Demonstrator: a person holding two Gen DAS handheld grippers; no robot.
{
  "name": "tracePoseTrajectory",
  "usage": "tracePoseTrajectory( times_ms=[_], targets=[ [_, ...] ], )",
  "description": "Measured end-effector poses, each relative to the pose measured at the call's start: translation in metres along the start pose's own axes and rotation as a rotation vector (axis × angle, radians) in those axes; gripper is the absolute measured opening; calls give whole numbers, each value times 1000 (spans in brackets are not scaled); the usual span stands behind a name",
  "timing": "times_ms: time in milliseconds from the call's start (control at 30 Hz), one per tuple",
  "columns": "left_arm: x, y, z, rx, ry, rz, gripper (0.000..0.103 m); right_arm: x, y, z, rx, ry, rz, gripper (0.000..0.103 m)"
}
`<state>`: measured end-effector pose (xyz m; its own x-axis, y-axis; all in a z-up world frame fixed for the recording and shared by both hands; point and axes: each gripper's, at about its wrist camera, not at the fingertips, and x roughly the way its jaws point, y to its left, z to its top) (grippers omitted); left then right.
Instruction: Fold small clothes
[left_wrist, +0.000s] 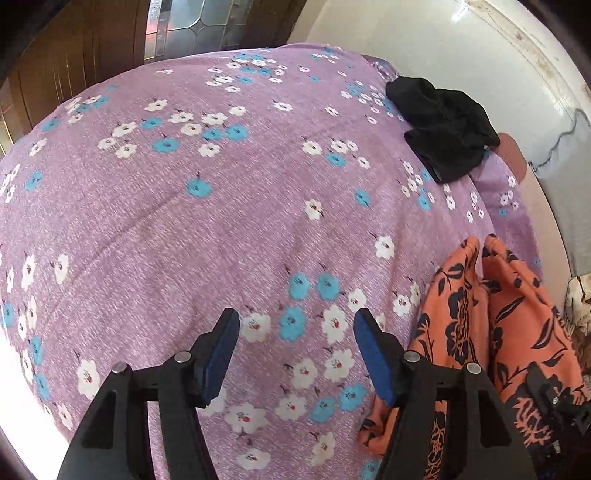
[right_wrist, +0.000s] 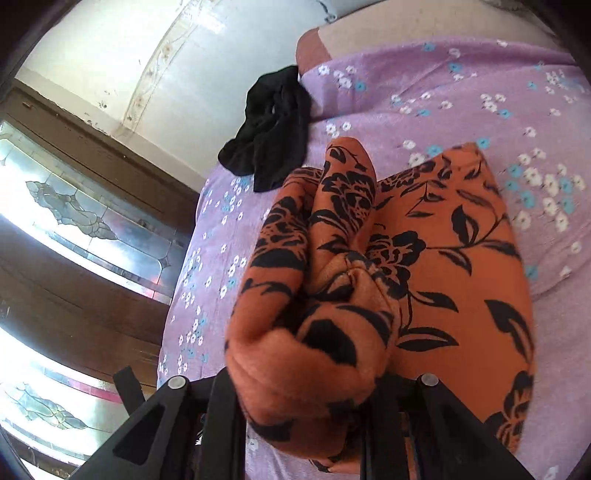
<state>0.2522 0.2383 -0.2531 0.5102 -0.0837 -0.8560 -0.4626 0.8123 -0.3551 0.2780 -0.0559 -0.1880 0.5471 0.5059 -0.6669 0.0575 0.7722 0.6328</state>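
Left fingers: blue-padded, set wide apart, nothing between them; they hang above the purple flowered sheet. The left gripper points steeply down at the bed.

Right fingers: tips hidden under bunched cloth; the jaws stand narrow, clamped on a thick gather of the orange garment. The right gripper holds this gather raised, with the rest of the garment draping down onto the sheet.

Orange garment, black floral print: in the left view it lies at the right side of the bed, just beside the left gripper's right finger.

Black garment: crumpled at the far edge of the sheet, near the white wall, apart from the orange one.

Background: brown wood panels with patterned glass.
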Motion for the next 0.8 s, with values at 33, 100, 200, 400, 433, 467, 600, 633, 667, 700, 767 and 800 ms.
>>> tracePoseTrajectory(
  times_ms=[33,100,200,400,433,467,600,633,667,700,767,800],
  targets=[
    [-2,4,3,-10,-8,5,66,10,6,-4,-3,13,6,20],
    [-5,10,8,-28,-25,21,66,22,14,-13,-20,35,27,20],
    [-5,17,15,-47,-39,33,66,34,27,-25,-74,60,20,20],
    [-3,3,16,-6,-49,0,66,54,7,-36,-96,138,24,59],
    [-5,-1,15,9,-57,-19,66,49,6,-35,-100,143,50,59],
    [-7,-5,15,24,-66,-38,66,43,4,-34,-104,153,84,61],
    [-25,-17,12,60,-123,-130,66,-10,-17,-30,-128,74,230,62],
    [-30,-21,11,71,-131,-177,66,-23,-23,-29,-135,42,253,62],
    [-35,-26,9,88,-141,-221,66,-36,-31,-27,-140,12,258,62],
    [-37,-35,9,111,-153,-257,66,-44,-40,-25,-141,-7,240,62],
    [-46,-53,1,185,-172,-324,68,-50,-63,-22,-110,-15,193,55],
    [-50,-62,-4,225,-171,-353,69,-47,-76,-21,-82,0,170,51]
  ],
)
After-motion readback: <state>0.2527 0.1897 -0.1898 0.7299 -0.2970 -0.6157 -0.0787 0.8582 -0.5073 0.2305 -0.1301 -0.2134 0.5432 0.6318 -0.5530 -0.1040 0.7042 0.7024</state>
